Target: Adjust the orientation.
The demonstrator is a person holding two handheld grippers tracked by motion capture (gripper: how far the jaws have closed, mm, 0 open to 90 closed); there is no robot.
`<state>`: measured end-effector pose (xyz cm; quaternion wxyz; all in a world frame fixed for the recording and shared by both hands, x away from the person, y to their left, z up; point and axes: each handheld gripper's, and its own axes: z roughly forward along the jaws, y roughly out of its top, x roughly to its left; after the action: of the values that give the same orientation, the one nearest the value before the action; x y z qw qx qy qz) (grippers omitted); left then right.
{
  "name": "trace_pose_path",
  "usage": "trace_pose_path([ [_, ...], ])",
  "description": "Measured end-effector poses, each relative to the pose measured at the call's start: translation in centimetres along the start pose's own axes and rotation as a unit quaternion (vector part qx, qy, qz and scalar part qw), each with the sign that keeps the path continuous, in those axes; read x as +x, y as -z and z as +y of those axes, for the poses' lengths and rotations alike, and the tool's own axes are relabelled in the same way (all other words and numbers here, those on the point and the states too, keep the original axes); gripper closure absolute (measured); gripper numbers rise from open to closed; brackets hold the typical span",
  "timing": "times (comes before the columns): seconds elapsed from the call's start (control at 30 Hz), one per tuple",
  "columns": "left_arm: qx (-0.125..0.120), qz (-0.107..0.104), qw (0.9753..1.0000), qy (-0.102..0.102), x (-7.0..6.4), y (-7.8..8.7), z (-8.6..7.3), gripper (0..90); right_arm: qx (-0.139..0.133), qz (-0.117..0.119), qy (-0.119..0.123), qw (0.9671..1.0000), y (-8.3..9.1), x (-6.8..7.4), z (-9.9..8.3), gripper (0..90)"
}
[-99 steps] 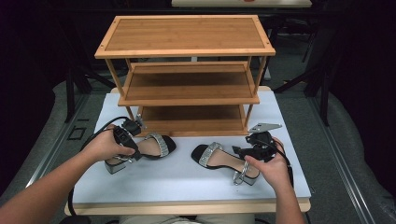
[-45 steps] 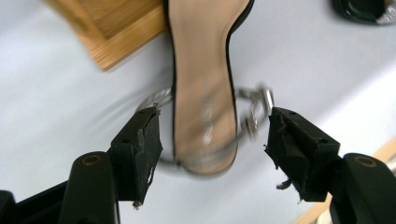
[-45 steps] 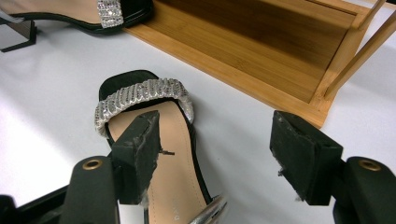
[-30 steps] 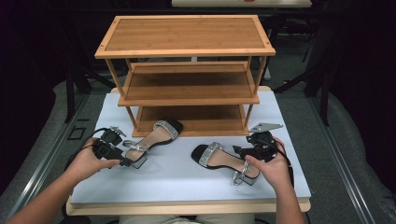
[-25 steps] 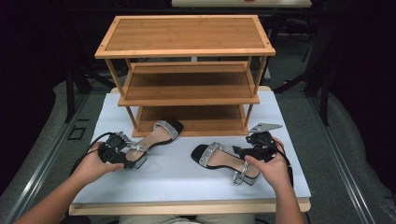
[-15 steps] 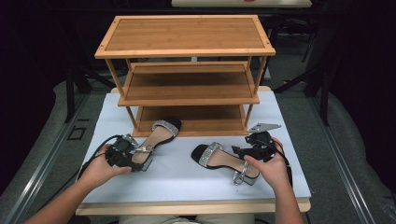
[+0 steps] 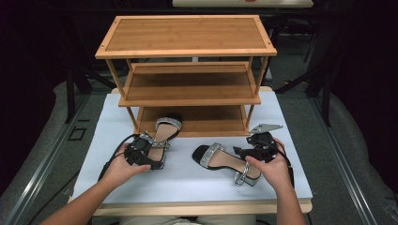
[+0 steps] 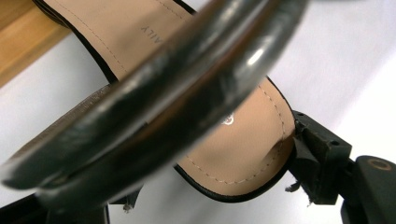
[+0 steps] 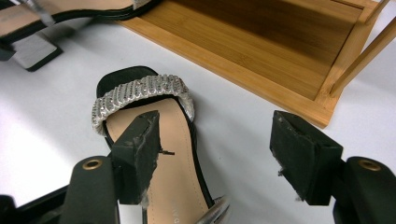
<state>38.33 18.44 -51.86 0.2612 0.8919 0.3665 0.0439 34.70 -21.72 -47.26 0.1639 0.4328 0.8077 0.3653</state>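
Observation:
Two black sandals with silver straps are out. The left sandal [image 7: 162, 133] has its toe on the bottom shelf [image 7: 211, 119] of a bamboo rack, heel end over the table. My left gripper [image 7: 141, 153] is shut on that heel end; in the left gripper view its right fingertip [image 8: 322, 163] presses the edge of the tan insole [image 8: 233, 144], behind a blurred black strap. The right sandal [image 7: 220, 159] lies flat on the white table. My right gripper [image 9: 217, 140] stands open above it, one jaw over the insole, the other over bare table.
The three-tier bamboo rack [image 7: 187, 33] stands at the back of the white tabletop [image 7: 187, 185]; its upper shelves are bare. In the right gripper view, the rack's corner post [image 9: 359, 56] rises at far right. Dark floor surrounds the table.
My left gripper has carried the left sandal from the table's left side forward and right, so its toe now rests on the bottom shelf. The right gripper and right sandal have stayed put.

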Motion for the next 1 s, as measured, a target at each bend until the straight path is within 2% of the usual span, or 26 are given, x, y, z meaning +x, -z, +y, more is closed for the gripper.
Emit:
trace_pose_path([
  [0.07,-0.001,0.0,1.0,0.007,0.1,0.0,0.6,29.3,0.001,0.0,0.0,1.0,0.0,0.0,0.0,33.1],
  [0.17,-0.009,-0.001,0.9995,0.031,0.4,-0.3,1.8,29.5,0.001,-0.001,0.0,1.0,0.0,0.1,0.0,33.1],
  [0.27,-0.013,0.009,0.9986,0.051,0.6,-0.7,3.1,30.1,0.0,0.0,0.0,1.0,0.0,0.0,0.0,33.1],
  [0.33,-0.008,0.016,0.9985,0.052,0.6,-1.1,3.9,30.1,0.0,0.001,0.0,1.0,0.1,0.0,0.0,33.1],
  [0.4,-0.011,0.023,0.9974,0.068,0.6,-1.8,4.7,30.2,-0.001,0.001,-0.002,1.0,0.1,0.0,0.0,33.1],
  [0.57,-0.007,0.045,0.9963,0.073,0.9,-2.8,6.3,30.6,-0.003,0.002,-0.004,1.0,0.2,-0.2,0.0,33.1],
  [0.63,-0.011,0.048,0.9954,0.082,1.5,-3.2,6.8,31.0,-0.004,0.002,-0.003,1.0,0.2,-0.2,0.0,33.0],
  [0.7,-0.013,0.051,0.9952,0.083,2.0,-3.3,7.2,31.4,-0.005,0.004,-0.003,1.0,0.2,-0.2,0.0,33.1],
  [0.73,-0.01,0.045,0.995,0.088,2.3,-3.3,7.4,31.4,-0.005,0.005,-0.003,1.0,0.2,-0.2,0.0,33.1],
  [0.77,-0.015,0.043,0.9948,0.091,2.3,-3.2,7.7,31.3,-0.005,0.005,-0.002,1.0,0.2,-0.2,0.0,33.1],
  [0.83,-0.026,0.058,0.9941,0.088,2.2,-3.2,8.1,31.6,-0.003,0.009,-0.005,0.9999,0.2,-0.2,0.0,33.1],
  [0.87,-0.026,0.055,0.9934,0.097,2.4,-3.2,8.2,31.8,-0.003,0.004,-0.004,1.0,0.1,-0.2,0.0,33.1],
  [0.9,-0.03,0.042,0.9946,0.09,2.7,-3.4,8.3,31.8,-0.003,0.004,-0.004,1.0,0.1,-0.1,-0.1,33.1],
  [0.93,-0.029,0.056,0.9938,0.091,2.8,-3.5,8.4,31.8,-0.002,0.005,-0.003,1.0,0.1,-0.1,0.0,33.1],
  [1.0,-0.023,0.064,0.9939,0.087,3.2,-3.8,8.5,32.2,-0.003,0.004,-0.001,1.0,0.1,-0.1,0.0,33.1],
])
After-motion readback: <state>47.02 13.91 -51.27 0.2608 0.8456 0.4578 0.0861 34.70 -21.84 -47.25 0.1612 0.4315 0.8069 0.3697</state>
